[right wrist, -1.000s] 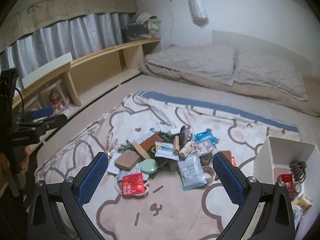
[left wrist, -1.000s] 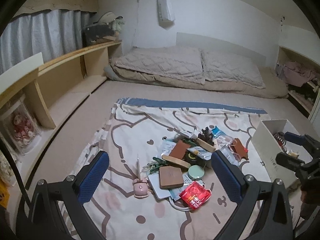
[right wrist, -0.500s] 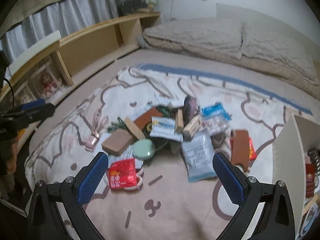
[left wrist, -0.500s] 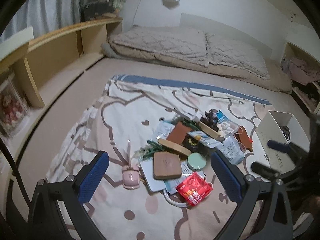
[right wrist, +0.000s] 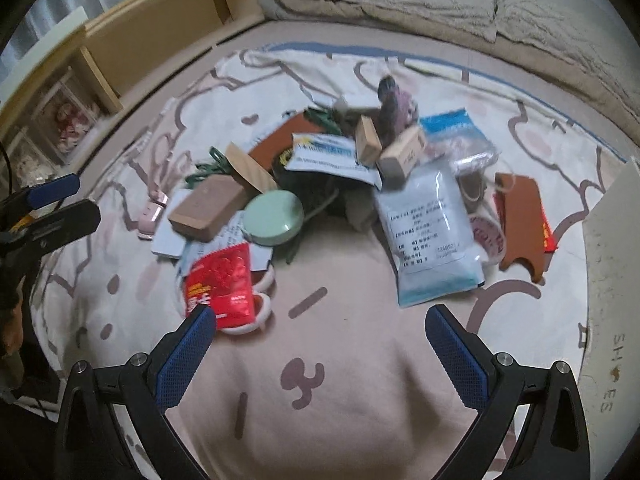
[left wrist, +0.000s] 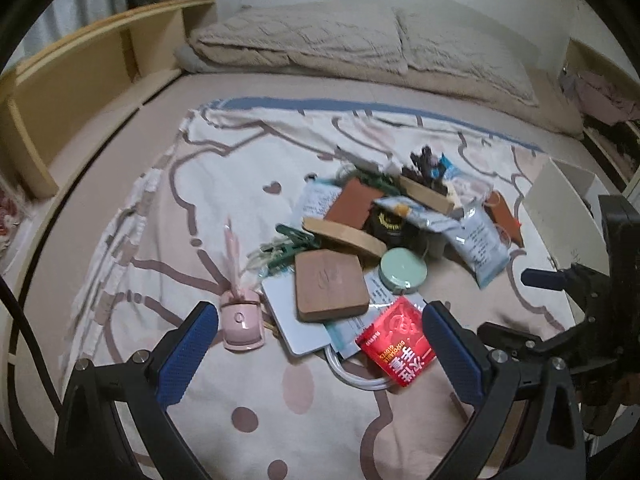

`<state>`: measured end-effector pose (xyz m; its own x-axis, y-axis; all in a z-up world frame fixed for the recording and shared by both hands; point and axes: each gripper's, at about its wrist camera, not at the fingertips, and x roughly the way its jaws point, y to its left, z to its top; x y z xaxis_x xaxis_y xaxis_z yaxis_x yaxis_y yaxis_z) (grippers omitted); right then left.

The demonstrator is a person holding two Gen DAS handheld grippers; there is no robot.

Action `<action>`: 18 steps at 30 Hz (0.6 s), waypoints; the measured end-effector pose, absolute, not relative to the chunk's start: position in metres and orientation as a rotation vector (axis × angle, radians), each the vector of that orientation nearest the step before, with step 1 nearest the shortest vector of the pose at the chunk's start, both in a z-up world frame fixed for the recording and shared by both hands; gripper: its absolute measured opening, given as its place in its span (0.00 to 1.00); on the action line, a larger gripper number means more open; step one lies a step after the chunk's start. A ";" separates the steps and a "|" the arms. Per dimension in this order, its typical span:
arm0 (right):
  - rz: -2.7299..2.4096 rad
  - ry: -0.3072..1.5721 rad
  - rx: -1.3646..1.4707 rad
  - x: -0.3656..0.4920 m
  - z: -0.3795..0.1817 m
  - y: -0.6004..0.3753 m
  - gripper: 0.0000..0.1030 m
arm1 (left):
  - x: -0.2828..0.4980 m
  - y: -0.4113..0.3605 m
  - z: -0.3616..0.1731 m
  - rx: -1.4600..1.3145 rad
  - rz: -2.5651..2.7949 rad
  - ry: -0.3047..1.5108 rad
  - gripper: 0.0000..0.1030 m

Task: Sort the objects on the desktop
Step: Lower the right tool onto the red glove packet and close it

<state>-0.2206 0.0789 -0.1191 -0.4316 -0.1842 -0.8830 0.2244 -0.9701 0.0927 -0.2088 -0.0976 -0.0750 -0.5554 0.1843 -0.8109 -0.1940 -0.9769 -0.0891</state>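
left gripper (left wrist: 320, 344): jaws spread wide, nothing between them, touching nothing; hangs over near edge of the pile
right gripper (right wrist: 320, 344): jaws wide apart too, empty, above bare blanket just short of the pile
under left gripper: red glove packet (left wrist: 396, 346) by the right finger, pink mouse (left wrist: 243, 325) by the left finger, brown block (left wrist: 330, 285) just beyond, lying on a white card (left wrist: 294, 322)
near right gripper: same red glove packet (right wrist: 222, 284) beside the left finger, white-blue pouch (right wrist: 432, 236) ahead right
pile middle: green round case (right wrist: 272, 218), wooden blocks (right wrist: 400, 152), green clips (left wrist: 290, 242), brown sleeve (right wrist: 520, 220), all heaped and overlapping on the bear-print blanket (right wrist: 340, 380)
bin: white box (left wrist: 560, 216) at right of pile, apart from it; contents can't be made out here
progress: looks early; nearly everything is unsorted in one heap, nothing grasped
left to do: pick items one by one, move to box; judged, red packet or mouse is closest pick
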 end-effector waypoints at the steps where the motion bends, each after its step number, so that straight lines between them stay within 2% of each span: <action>1: -2.468 0.051 1.526 -0.223 -0.121 0.080 1.00 | -0.211 -0.097 -0.077 -1.358 2.587 0.017 0.99; 6: -2.475 0.009 1.541 -0.232 -0.127 0.083 1.00 | -0.217 -0.092 -0.084 -1.362 2.556 0.078 0.99; 13: -2.483 0.105 1.503 -0.237 -0.128 0.083 1.00 | -0.230 -0.095 -0.092 -1.380 2.506 0.088 0.99; 18: -2.470 0.084 1.496 -0.245 -0.132 0.082 1.00 | -0.232 -0.089 -0.093 -1.322 2.476 0.152 0.99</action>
